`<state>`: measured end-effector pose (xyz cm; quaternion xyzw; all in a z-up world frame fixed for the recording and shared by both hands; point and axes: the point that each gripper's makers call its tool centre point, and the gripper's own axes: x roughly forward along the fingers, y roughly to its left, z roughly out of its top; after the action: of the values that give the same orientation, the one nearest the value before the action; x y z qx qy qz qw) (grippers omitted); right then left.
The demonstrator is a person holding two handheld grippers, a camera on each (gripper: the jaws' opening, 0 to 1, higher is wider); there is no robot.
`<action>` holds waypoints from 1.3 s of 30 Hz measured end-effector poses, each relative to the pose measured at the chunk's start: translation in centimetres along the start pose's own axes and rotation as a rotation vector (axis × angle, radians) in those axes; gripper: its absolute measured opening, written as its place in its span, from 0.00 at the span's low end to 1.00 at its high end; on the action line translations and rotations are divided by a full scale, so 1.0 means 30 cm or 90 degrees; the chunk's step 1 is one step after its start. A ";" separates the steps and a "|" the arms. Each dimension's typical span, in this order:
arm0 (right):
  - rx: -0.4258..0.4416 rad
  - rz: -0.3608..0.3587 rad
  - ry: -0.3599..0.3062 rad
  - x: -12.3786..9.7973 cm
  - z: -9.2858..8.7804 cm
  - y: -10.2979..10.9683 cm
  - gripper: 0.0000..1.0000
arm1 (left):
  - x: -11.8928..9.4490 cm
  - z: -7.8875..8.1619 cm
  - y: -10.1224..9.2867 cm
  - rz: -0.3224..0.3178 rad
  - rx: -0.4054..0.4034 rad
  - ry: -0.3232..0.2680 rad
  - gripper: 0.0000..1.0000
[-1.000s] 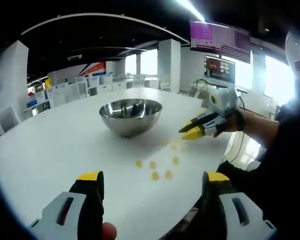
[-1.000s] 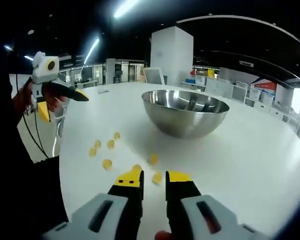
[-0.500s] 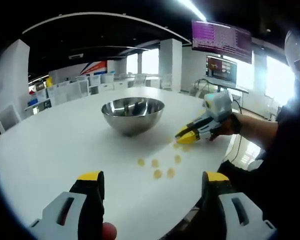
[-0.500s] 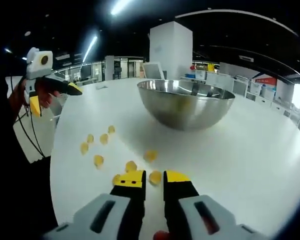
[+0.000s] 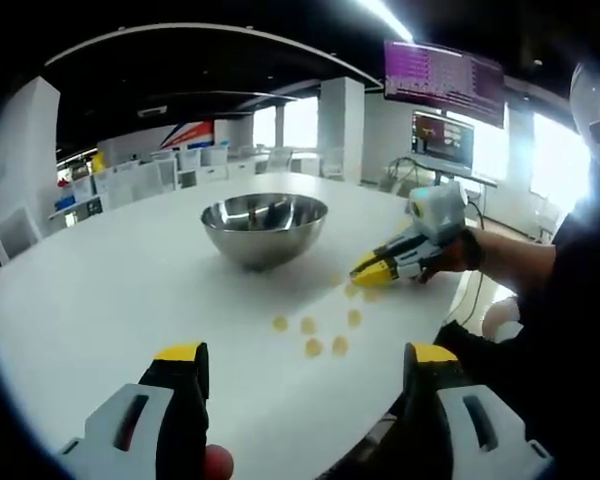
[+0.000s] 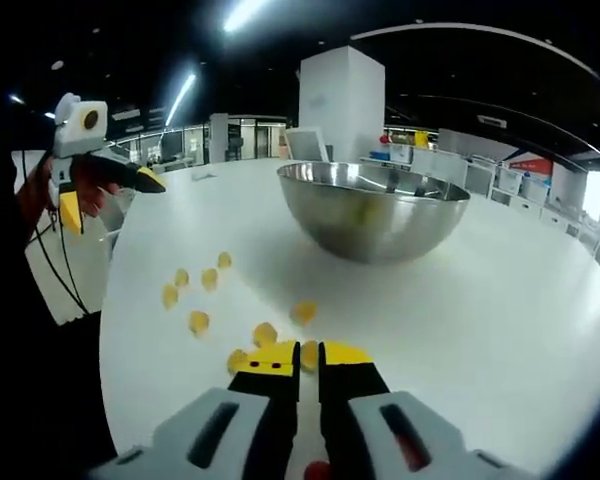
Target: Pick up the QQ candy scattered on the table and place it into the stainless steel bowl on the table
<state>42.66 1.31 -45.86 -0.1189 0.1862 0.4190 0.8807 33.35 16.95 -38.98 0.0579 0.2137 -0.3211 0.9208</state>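
In the left gripper view, the stainless steel bowl [image 5: 264, 229] stands upright on the white table [image 5: 100, 300], a little above the centre of the frame. Below and to the right of it lie yellow QQ candies [image 5: 321, 333], scattered loose on the tabletop: about 5 in a cluster at mid-frame, with a few more further up toward the right. The right gripper [image 5: 367, 268] comes in from the right edge, held by a person's hand [image 5: 450, 252], its yellow tips low over the uppermost candies. The left gripper [image 5: 307, 352] rises from the bottom of that frame with its 2 jaws spread wide apart, nothing between them, hanging above the table near its edge.

In the right gripper view, the bowl [image 6: 372, 208] sits in the upper centre and the candies [image 6: 202, 295] trail from centre-left down to the bottom centre. The right gripper [image 6: 309, 354] is at the bottom centre, jaws drawn nearly together on a yellow candy [image 6: 309, 353] pinched between the tips; 2 other candies lie just beside the left tip. The left gripper [image 6: 151, 183] hangs at the upper left, well apart from the candies, off the table's edge.
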 end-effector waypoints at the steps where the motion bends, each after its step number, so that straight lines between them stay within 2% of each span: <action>1: -0.002 -0.001 -0.002 -0.005 0.006 0.000 0.08 | -0.001 0.001 0.000 0.000 0.000 -0.001 0.80; 5: -0.007 0.001 -0.013 -0.040 0.045 0.010 0.08 | 0.003 0.004 -0.007 -0.003 0.000 -0.003 0.80; 14: 0.005 0.013 -0.064 -0.204 0.167 0.045 0.08 | 0.018 0.019 -0.023 -0.013 0.004 -0.009 0.80; 20: 0.021 0.002 -0.100 -0.336 0.234 0.030 0.08 | 0.025 0.025 -0.025 -0.015 0.005 -0.010 0.80; 26: 0.025 -0.019 -0.121 -0.430 0.266 0.012 0.08 | 0.028 0.028 -0.024 -0.017 0.009 -0.010 0.78; 29: 0.029 -0.029 -0.129 -0.450 0.270 0.002 0.08 | 0.029 0.031 -0.022 -0.017 0.009 -0.010 0.78; 34: 0.038 -0.031 -0.126 -0.430 0.264 -0.014 0.08 | 0.032 0.039 -0.017 -0.017 0.012 -0.010 0.78; 39: 0.028 -0.017 -0.136 -0.386 0.317 -0.023 0.07 | 0.032 0.044 -0.013 -0.017 0.014 -0.011 0.78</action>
<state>38.66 -3.69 -32.29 -0.0565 0.0993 0.4135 0.9033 34.25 15.77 -38.21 0.0624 0.2029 -0.3364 0.9175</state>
